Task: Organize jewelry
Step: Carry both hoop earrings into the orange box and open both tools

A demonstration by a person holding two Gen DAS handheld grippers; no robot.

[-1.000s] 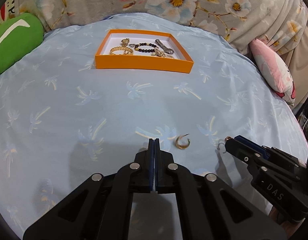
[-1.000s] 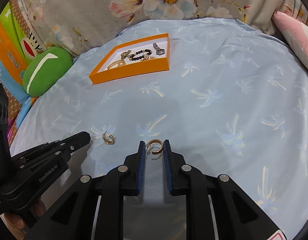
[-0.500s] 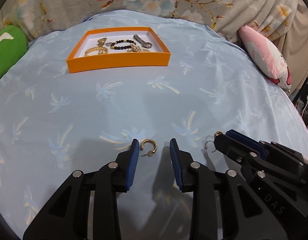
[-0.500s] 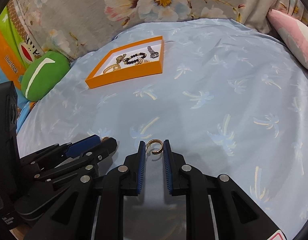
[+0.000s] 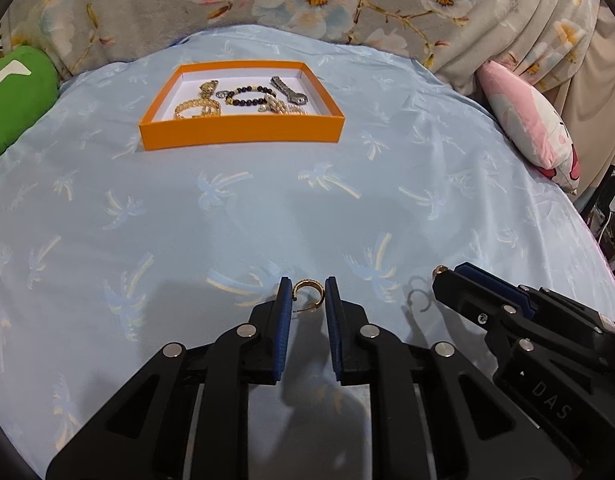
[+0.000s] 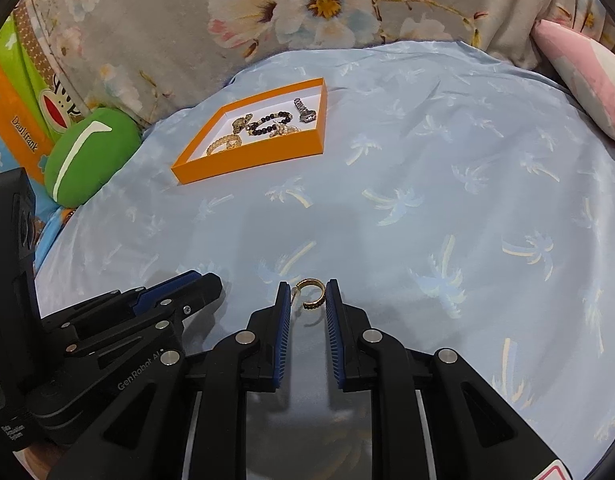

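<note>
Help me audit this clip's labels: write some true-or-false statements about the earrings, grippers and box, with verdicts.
1. The box is blue. False: it is orange.
2. An earring sits between the left gripper's pads. True; the jaws are closing on it.
3. The right gripper is empty. False: it holds a second earring.
4. A beaded bracelet lies in the box. True.

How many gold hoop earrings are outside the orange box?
2: one earring sits between the closing left gripper fingers, the other earring in the right gripper.
</note>
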